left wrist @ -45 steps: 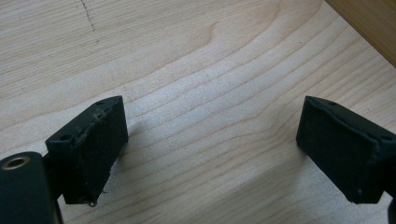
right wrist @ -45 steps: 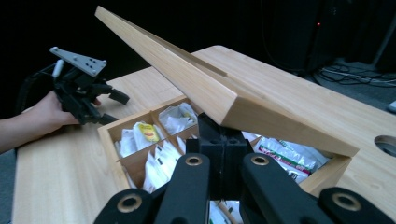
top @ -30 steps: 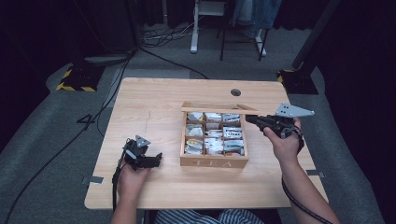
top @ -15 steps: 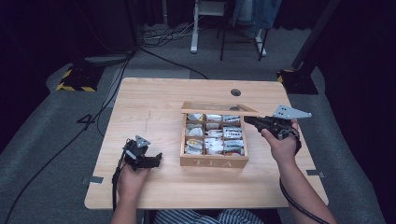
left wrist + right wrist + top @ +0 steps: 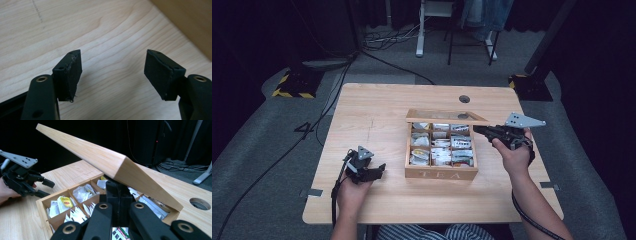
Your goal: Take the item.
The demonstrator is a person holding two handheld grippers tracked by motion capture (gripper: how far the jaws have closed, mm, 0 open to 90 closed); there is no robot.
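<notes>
Lid (image 5: 105,157) raised higher; rests above closed right fingers (image 5: 117,192).

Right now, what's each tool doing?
Left tool: open, nothing between its jaws, which have just been closing.
Right tool: shut, under the tea box lid.

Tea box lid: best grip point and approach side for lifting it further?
Probably the lid's free front edge, approached from the box's right side. The lid is hinged at the back and half raised, so that edge sticks out as a thin, flat lip above the tea bags. The right gripper is shut right under that edge, seemingly propping it.
</notes>
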